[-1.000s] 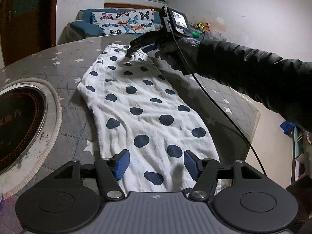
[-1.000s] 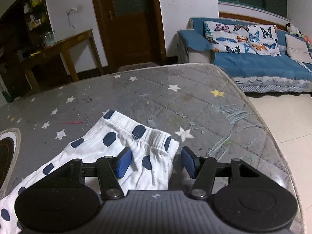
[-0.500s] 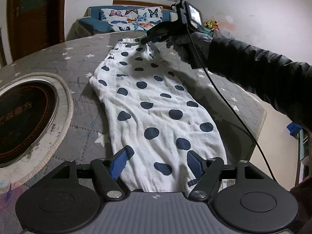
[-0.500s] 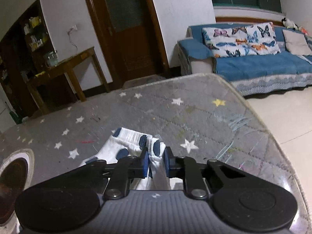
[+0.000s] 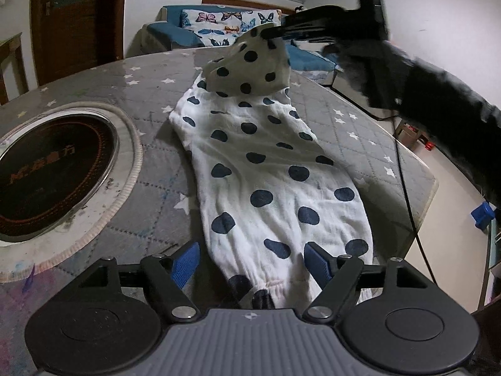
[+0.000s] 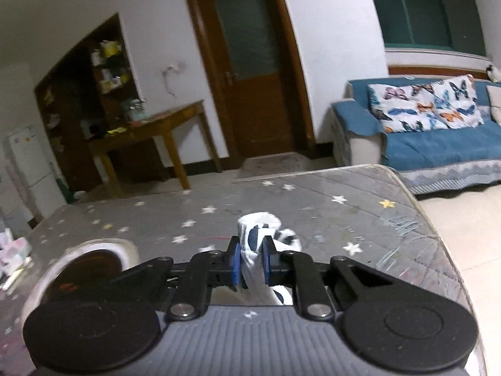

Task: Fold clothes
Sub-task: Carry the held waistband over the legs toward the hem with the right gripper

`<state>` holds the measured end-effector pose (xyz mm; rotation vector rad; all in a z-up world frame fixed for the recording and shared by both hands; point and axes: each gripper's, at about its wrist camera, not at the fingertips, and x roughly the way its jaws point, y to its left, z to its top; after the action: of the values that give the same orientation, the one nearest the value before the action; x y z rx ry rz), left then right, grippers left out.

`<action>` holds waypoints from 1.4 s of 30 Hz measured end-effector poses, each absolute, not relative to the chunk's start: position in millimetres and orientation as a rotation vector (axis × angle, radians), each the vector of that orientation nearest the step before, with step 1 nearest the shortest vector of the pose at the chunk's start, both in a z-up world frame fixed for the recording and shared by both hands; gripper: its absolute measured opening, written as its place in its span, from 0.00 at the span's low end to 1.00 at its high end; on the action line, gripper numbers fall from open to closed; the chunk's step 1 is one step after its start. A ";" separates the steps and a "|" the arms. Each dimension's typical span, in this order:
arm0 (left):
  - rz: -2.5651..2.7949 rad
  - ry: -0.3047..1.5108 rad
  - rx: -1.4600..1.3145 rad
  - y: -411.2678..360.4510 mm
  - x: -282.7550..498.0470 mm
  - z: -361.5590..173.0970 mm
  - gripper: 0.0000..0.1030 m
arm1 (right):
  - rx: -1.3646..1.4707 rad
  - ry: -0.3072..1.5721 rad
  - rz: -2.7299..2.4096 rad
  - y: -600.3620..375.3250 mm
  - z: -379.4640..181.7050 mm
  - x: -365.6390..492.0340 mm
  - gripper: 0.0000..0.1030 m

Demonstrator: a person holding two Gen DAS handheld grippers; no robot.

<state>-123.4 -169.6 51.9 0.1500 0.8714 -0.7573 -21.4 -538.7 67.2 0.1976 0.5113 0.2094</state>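
Observation:
White trousers with dark blue dots (image 5: 266,169) lie lengthwise on the grey star-patterned table (image 5: 150,103). My left gripper (image 5: 252,261) is open, its blue pads either side of the near cuffed end, which lies on the table. My right gripper (image 5: 269,33) is shut on the far waistband end and holds it lifted above the table, so the cloth hangs down and curls back. In the right wrist view the gripper (image 6: 252,264) pinches a bunch of the dotted cloth (image 6: 258,241) between its blue pads.
A round dark cooktop (image 5: 53,172) with a pale rim is set into the table at the left. The table's right edge (image 5: 429,185) drops to the floor. A blue sofa with butterfly cushions (image 6: 438,131) stands beyond the table. My right arm's cable (image 5: 407,188) hangs over the right side.
My right gripper has shut on the far waistband end and lifted it off the table. My left gripper has moved closer over the near cuff and stays open.

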 end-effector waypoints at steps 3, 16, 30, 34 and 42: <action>-0.741 0.868 0.152 -167.5 -123.5 50.8 0.75 | 0.179 0.492 0.244 -527.6 77.5 -47.9 0.12; -0.696 0.870 0.153 -159.4 -121.0 38.3 0.77 | -0.098 0.435 0.495 -451.1 102.8 -183.9 0.12; -0.711 0.843 0.141 -154.7 -130.3 42.1 0.78 | -0.631 0.496 0.707 -353.8 50.8 -305.4 0.12; -0.707 0.783 0.131 -147.3 -132.0 59.6 0.78 | -0.742 0.477 0.733 -347.0 45.3 -321.8 0.13; -0.764 0.658 0.089 -159.2 -124.3 100.3 0.76 | -0.882 0.455 0.763 -331.8 32.8 -337.6 0.13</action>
<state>-124.3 -159.2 100.3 0.0887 0.6579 -0.7645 -337.6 -331.8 32.8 -0.8824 0.4549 0.7625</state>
